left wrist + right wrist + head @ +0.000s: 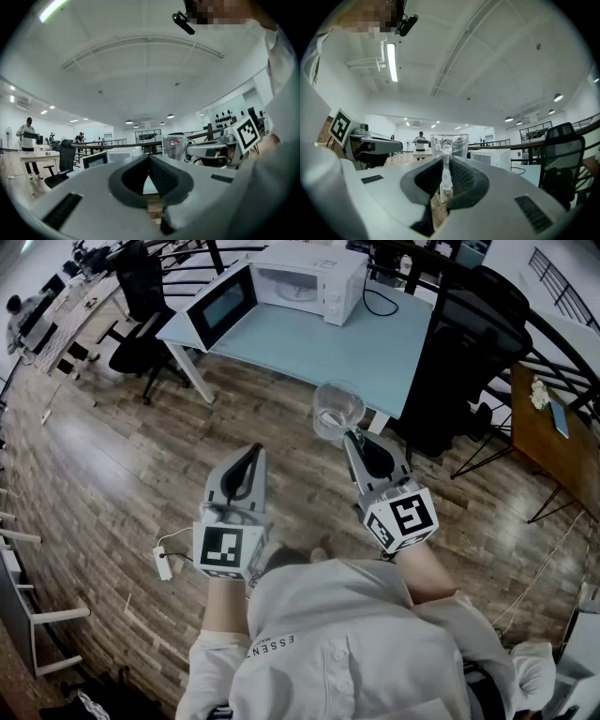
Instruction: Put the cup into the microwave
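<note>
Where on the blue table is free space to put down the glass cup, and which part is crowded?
The table is bare from the microwave forward to its near edge, and right of the open door. The far left part is crowded by microwave and door; a black cable lies beside the microwave at far right.

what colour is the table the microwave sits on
The table is pale blue, clearest in the head view.
</note>
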